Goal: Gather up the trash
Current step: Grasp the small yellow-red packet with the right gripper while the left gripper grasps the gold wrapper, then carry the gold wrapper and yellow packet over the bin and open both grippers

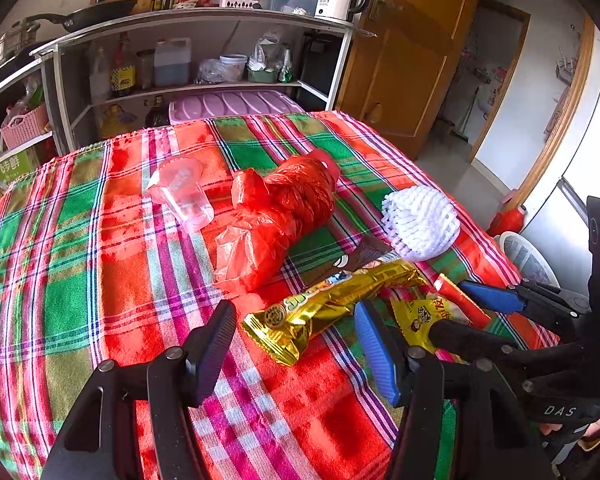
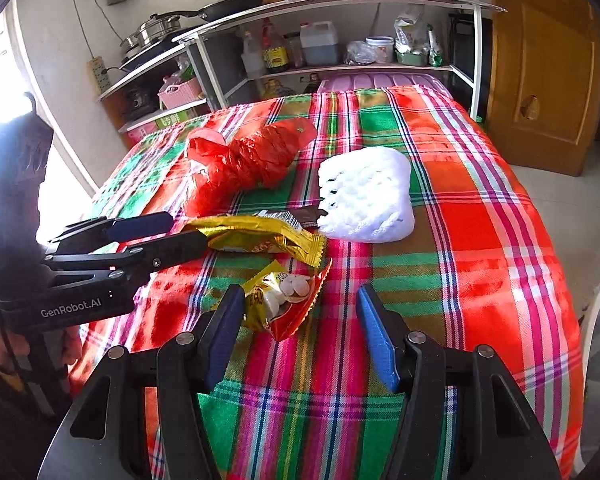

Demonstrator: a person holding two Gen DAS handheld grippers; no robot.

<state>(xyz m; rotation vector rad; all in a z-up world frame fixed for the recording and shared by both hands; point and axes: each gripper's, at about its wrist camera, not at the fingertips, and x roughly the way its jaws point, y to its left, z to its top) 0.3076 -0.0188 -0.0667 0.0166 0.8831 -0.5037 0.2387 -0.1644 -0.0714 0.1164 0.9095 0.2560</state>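
Observation:
A crumpled gold wrapper [image 1: 324, 312] lies on the plaid tablecloth [image 1: 100, 280], its near end between the fingers of my left gripper [image 1: 296, 340], which stands open around it without pressing. A yellow and red snack packet [image 2: 284, 300] lies between the fingers of my right gripper [image 2: 300, 324], also open; the left pad is close beside the packet. From the right wrist view, the left gripper [image 2: 168, 236] reaches in from the left to the gold wrapper [image 2: 260, 236]. In the left wrist view the right gripper [image 1: 472, 316] straddles the snack packet [image 1: 420, 316].
Further back lie a red plastic bag [image 1: 284, 216], a clear plastic cup [image 1: 184, 196] on its side, a white foam net [image 1: 420, 222] and a brown wrapper [image 1: 364, 256]. Kitchen shelves [image 1: 204, 20] stand behind the table. A white round container [image 1: 528, 256] sits on the floor at right.

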